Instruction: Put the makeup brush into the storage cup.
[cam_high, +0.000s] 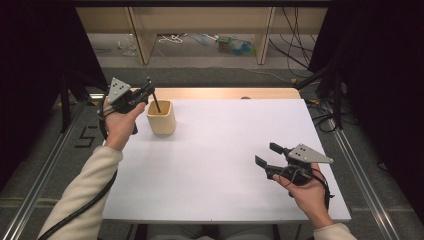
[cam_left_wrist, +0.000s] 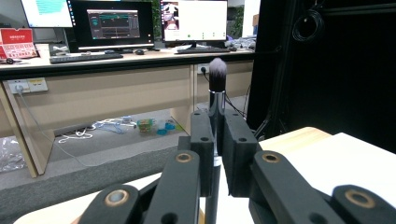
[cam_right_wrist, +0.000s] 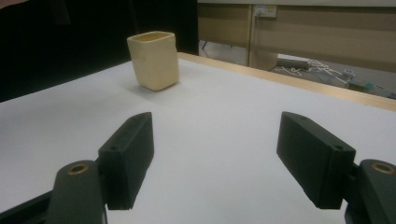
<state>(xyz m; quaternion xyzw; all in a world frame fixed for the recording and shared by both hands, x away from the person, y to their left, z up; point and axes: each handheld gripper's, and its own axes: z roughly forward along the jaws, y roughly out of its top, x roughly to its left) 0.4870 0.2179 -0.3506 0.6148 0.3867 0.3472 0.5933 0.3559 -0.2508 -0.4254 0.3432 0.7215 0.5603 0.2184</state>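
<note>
Above cup (cam_high: 161, 118), left tool (cam_high: 148, 91) clamps brush (cam_left_wrist: 217, 88); right tool (cam_high: 268, 154) wide open

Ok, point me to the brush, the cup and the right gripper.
brush (cam_left_wrist: 217, 73): left gripper view, on its dark bristle head above the jaws.
cup (cam_high: 161, 120): high view, on its cream front wall.
right gripper (cam_high: 267, 155): high view, midway between its open fingertips.

Wooden desk (cam_left_wrist: 116, 60) with monitors (cam_left_wrist: 112, 23) — grey floor (cam_high: 200, 75)

Bright even light on the white table (cam_high: 215, 165), dark surroundings, soft faint shadows, close black fingers (cam_left_wrist: 205, 140) slightly blurred
</note>
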